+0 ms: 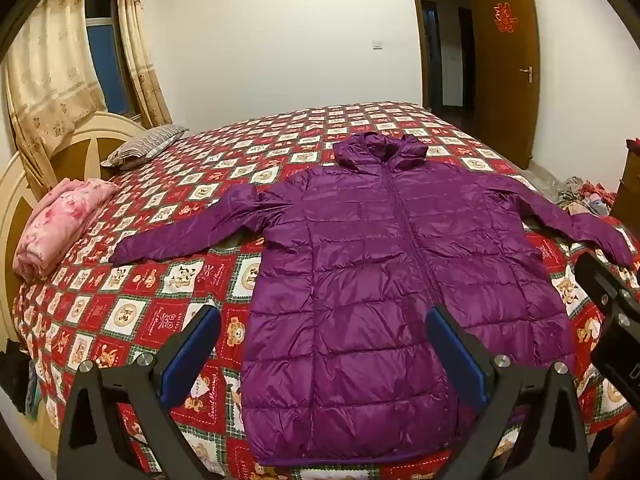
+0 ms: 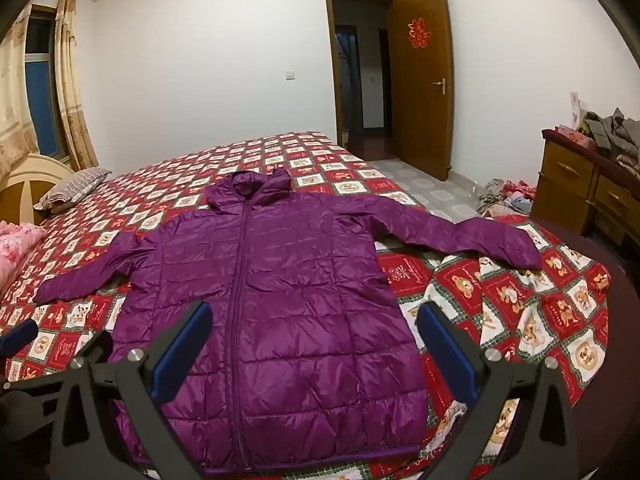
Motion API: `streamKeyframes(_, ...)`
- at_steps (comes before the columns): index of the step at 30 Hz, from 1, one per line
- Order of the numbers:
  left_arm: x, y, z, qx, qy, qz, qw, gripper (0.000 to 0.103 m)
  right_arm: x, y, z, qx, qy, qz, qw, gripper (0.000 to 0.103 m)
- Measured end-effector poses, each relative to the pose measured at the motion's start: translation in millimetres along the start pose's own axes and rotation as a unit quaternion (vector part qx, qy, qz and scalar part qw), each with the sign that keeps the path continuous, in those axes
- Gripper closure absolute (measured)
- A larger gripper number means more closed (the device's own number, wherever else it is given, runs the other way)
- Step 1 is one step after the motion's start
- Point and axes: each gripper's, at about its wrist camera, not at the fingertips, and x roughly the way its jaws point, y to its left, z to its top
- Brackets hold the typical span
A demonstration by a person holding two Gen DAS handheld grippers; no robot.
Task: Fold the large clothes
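Note:
A long purple puffer jacket [image 1: 384, 264] lies flat, front up and zipped, on the bed, hood at the far end and both sleeves spread out; it also shows in the right wrist view [image 2: 272, 280]. My left gripper [image 1: 324, 320] is open and empty, held above the jacket's lower left part. My right gripper [image 2: 314, 316] is open and empty, above the jacket's lower right part. The right gripper's body also shows at the right edge of the left wrist view [image 1: 612, 308].
The bed [image 1: 168, 292] has a red patterned quilt. A folded pink blanket [image 1: 60, 224] and a striped pillow [image 1: 148, 146] lie by the headboard. A wooden dresser [image 2: 584, 188] and a clothes pile on the floor [image 2: 506, 196] are to the right. The door [image 2: 424, 80] stands open.

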Motion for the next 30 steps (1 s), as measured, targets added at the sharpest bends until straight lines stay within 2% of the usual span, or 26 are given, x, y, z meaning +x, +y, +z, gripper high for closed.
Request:
streamKeyframes(6,0,1,1,-0.003,0.005,-0.014,0.9999,0.001,-2,-1,-2,-0.001,0.001,0.001,1.0,0.0)
streamKeyframes(17,-14,-13,-4,0.013,-0.018,-0.009,0.9997,0.001,-10,-4,-1,0.003,-0.003,-0.002,1.0,0.0)
streamKeyframes(30,-18,-12,-5,0.008,-0.021,-0.003,0.9997,0.001,-10,-8,-2,0.005,-0.006,-0.001,1.0,0.0)
